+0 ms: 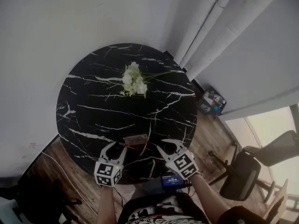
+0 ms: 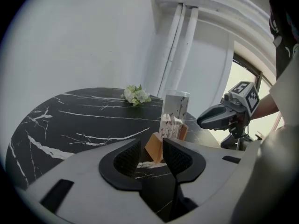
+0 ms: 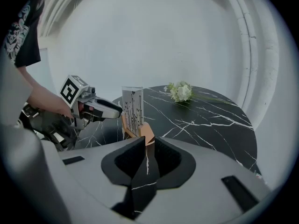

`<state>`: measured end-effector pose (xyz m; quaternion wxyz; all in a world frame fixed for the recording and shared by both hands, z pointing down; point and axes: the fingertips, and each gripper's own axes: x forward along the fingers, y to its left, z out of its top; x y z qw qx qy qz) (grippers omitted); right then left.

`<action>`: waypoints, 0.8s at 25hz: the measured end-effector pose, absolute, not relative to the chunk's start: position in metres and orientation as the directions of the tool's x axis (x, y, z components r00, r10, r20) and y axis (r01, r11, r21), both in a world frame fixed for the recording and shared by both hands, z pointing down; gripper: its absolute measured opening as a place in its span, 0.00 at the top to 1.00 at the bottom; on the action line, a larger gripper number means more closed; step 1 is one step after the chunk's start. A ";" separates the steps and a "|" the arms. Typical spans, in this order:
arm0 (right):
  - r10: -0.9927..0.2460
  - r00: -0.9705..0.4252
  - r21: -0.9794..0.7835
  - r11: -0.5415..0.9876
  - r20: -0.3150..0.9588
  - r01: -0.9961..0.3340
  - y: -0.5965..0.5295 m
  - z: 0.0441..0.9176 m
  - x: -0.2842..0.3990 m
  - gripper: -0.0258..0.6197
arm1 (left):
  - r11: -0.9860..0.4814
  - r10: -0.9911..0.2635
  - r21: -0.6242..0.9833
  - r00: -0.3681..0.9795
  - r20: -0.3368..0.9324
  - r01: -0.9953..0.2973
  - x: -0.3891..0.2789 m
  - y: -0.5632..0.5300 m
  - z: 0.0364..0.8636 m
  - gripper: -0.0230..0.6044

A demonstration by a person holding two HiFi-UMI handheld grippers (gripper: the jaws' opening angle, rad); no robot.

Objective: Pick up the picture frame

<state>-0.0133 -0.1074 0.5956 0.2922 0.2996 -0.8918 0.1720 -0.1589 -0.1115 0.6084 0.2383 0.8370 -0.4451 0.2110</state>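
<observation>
The picture frame [image 1: 137, 140] stands upright on a wooden base near the front edge of the round black marble table [image 1: 93, 111]. My left gripper [image 1: 117, 148] sits just left of it, jaws apart and nothing pinched. In the left gripper view the frame [image 2: 174, 115] stands just beyond the left gripper [image 2: 151, 150], its wooden base showing through the gap. My right gripper [image 1: 167, 146] is just right of the frame, shut and empty. In the right gripper view the frame [image 3: 133, 108] rises behind the closed right gripper [image 3: 148, 148].
A bunch of white flowers [image 1: 134, 80] lies at the table's far side. White pipes [image 1: 219, 22] run along the wall behind. On the wooden floor to the right are a small box of items [image 1: 212, 101] and a dark chair [image 1: 243, 171].
</observation>
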 end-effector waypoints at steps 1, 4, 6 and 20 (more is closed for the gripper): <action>-0.423 -0.652 -0.133 0.768 0.629 -0.627 -0.109 0.598 -0.016 0.93 | -0.499 -0.639 0.213 0.523 0.564 -0.840 -0.158 -0.114 0.610 0.74; -0.394 -0.659 -0.136 0.787 0.640 -0.602 -0.115 0.605 -0.025 0.92 | -0.516 -0.633 0.227 0.546 0.549 -0.826 -0.158 -0.120 0.610 0.71; -0.370 -0.665 -0.145 0.798 0.649 -0.585 -0.115 0.609 -0.030 0.90 | -0.529 -0.625 0.238 0.563 0.540 -0.815 -0.158 -0.122 0.609 0.70; -0.267 -0.671 -0.148 0.857 0.691 -0.493 -0.118 0.635 -0.057 0.77 | -0.643 -0.520 0.256 0.657 0.546 -0.722 -0.132 -0.126 0.625 0.58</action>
